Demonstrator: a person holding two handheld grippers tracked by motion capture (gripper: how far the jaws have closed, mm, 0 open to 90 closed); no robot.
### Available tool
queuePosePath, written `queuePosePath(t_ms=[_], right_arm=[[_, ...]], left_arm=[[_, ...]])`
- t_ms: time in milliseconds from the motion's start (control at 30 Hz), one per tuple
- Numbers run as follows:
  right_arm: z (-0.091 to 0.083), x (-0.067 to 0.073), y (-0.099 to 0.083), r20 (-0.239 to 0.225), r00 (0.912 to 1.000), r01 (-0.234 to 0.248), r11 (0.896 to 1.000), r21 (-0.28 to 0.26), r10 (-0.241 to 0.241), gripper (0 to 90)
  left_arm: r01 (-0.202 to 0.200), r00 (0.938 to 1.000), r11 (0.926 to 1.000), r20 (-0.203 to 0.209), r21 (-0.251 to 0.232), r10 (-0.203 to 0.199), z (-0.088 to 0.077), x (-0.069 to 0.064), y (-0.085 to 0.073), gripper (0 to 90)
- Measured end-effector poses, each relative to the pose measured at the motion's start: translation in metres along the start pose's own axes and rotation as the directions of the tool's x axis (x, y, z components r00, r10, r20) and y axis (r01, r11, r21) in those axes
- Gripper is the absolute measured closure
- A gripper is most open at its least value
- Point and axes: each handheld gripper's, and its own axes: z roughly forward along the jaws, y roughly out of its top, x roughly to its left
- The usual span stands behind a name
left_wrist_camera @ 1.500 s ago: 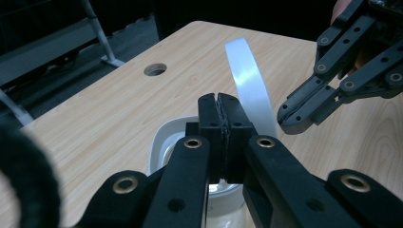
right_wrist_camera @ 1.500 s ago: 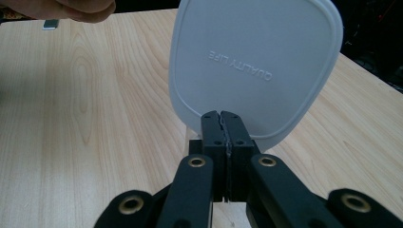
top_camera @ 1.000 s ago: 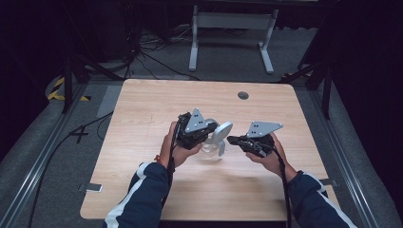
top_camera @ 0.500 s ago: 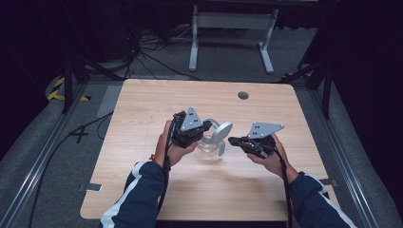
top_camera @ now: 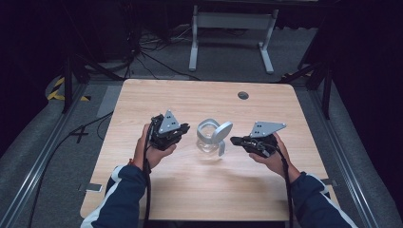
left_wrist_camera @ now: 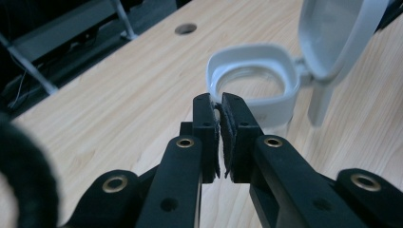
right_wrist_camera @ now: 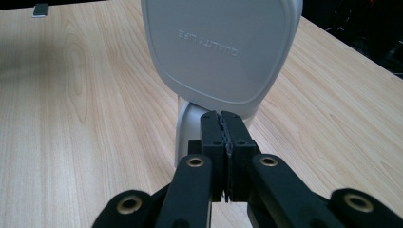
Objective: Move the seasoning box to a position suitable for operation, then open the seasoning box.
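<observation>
A small clear jar (top_camera: 207, 142) with a grey-white rim (left_wrist_camera: 285, 97) stands mid-table, its flip lid (top_camera: 223, 133) swung open and standing upright on the right side. My left gripper (top_camera: 187, 129) is shut on nothing, a short way left of the jar; in the left gripper view its tips (left_wrist_camera: 219, 100) point at the rim. My right gripper (top_camera: 234, 140) is also shut and empty, just right of the lid. In the right gripper view its tips (right_wrist_camera: 222, 118) sit close behind the lid's outer face (right_wrist_camera: 221, 47) and hinge strap (right_wrist_camera: 186, 128).
The wooden table (top_camera: 152, 99) has a round cable hole (top_camera: 243, 95) at the back right. A small dark tag (right_wrist_camera: 42, 9) lies far off on the table. Cables and a white stand frame (top_camera: 230, 21) lie on the floor behind.
My left gripper has drawn back to the left, away from the jar. The jar, its open lid and the right gripper have hardly moved.
</observation>
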Motion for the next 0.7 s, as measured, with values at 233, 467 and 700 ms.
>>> queuePosePath(t_ms=[233, 467, 700], right_arm=[[-0.006, 0.002, 0.000, 0.015, 0.9999, 0.006, 1.000, 0.006, -0.007, 86.8], [-0.014, 0.005, -0.004, 0.026, 0.9995, 0.015, 0.999, 0.033, -0.016, 84.7], [-0.031, 0.008, -0.019, 0.064, 0.9975, 0.024, 0.996, 0.087, -0.029, 81.7]], left_arm=[[0.002, 0.9996, 0.9978, -0.030, 0.066, 0.000, -0.013, 0.004, -0.027, 83.6], [-0.006, 0.9990, 0.9895, -0.042, 0.144, 0.012, -0.024, 0.004, -0.053, 81.3], [0.010, 0.9993, 0.9812, -0.038, 0.193, -0.003, -0.034, 0.002, -0.081, 78.6]])
